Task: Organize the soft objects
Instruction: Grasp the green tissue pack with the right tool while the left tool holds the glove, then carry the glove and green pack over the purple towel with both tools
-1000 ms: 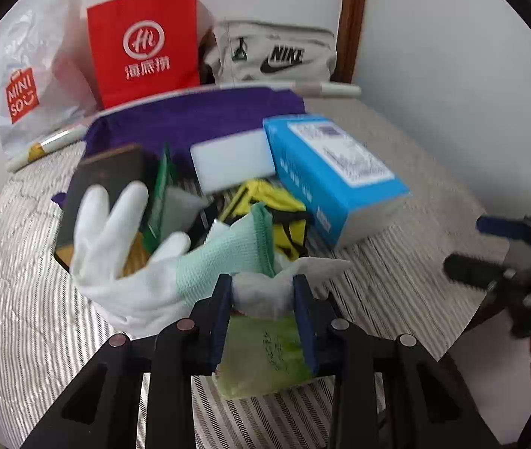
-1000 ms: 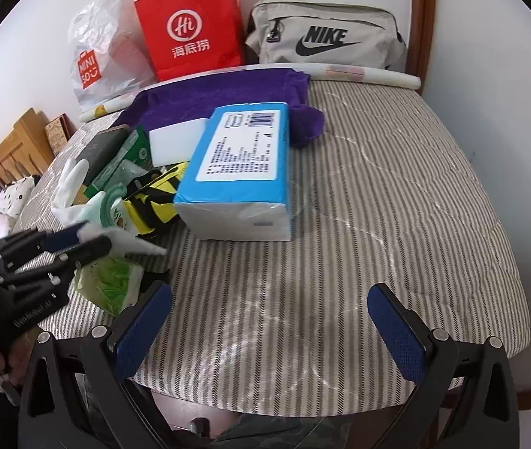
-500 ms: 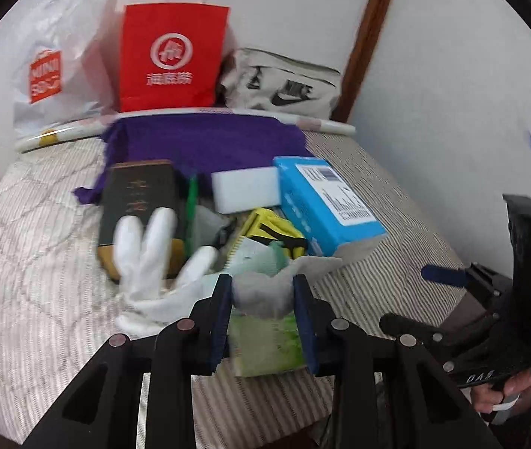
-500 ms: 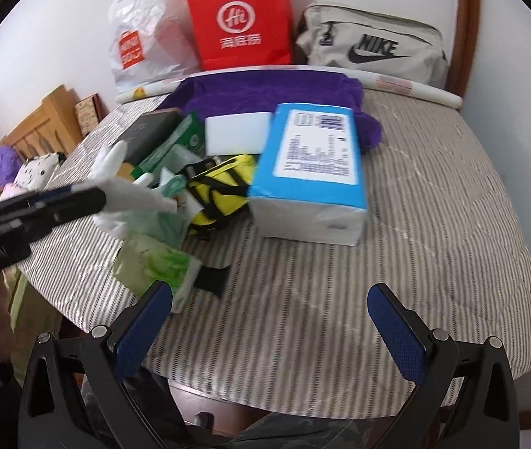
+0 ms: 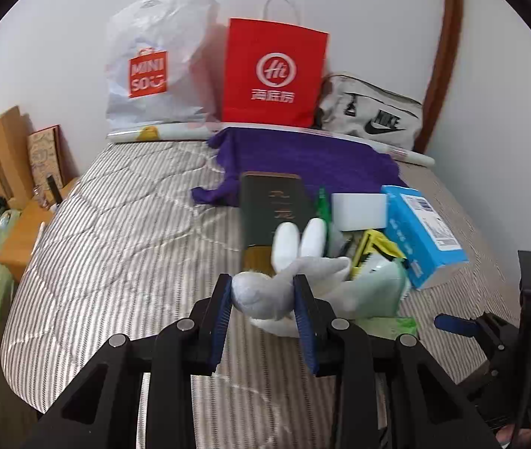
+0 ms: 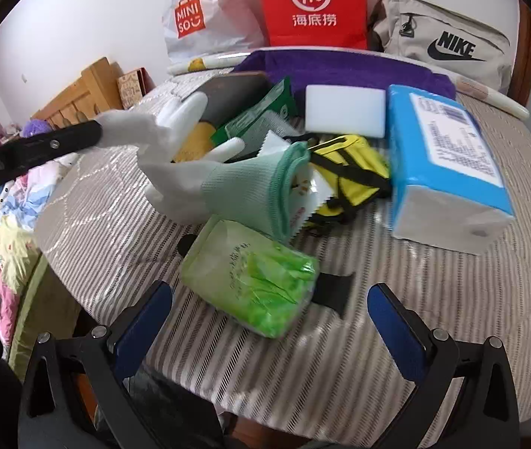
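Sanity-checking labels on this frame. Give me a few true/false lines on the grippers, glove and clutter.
1. The left gripper is shut on the white glove. True.
2. The right gripper holds the green packet. False: its jaws stand wide open, with nothing between the pads.
3. The glove has a pale green cuff. True.
4. The blue tissue pack stands upright against the wall. False: it lies flat on the striped mattress.
5. The red paper bag stands beside the white plastic bag. True.

White glove (image 6: 190, 172) with mint cuff, grey-striped mattress (image 5: 123, 247), purple cloth (image 5: 303, 157)
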Demonstrator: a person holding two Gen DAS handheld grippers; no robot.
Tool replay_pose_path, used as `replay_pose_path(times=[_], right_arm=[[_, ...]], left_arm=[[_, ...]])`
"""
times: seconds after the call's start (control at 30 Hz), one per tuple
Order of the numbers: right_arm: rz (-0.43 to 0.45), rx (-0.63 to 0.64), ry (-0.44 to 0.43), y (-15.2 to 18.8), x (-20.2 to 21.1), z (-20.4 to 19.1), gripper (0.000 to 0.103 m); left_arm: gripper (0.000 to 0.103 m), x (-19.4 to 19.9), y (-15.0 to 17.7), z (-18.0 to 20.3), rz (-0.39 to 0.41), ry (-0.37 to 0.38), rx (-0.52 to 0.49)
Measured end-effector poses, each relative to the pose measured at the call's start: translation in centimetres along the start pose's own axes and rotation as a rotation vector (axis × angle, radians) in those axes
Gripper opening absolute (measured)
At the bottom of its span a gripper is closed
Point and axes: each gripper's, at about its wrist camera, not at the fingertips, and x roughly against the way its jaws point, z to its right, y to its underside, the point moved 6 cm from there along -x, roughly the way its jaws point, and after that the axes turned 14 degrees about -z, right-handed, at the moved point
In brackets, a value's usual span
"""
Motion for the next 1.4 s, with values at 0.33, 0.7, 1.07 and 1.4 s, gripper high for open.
replay_pose_path(times=[0.33, 0.7, 1.07, 1.4], right_arm=[[-0.014, -0.147, -0.008, -1.6, -2.2, -0.5, 0.103], [0.012, -0.072, 0.021, -0.9, -0.8, -0.5, 0.083], [0.074, -0.137, 0.034, 0.2, 4.0, 4.9, 0.083], [0.091, -0.218, 0.072, 1.3, 5.5, 9.8, 0.083]], left_arm=[[0.031, -1.5, 0.9, -2.4, -0.025, 0.030, 0.051], [0.031, -2.9, 1.8, -3.1, -0.076, 0.104, 0.088], [0.031, -2.7, 0.7, -0.4, -0.090, 0.208, 0.065], [0.031, -7.3, 3.4, -1.5, -0.265, 0.014, 0.068]])
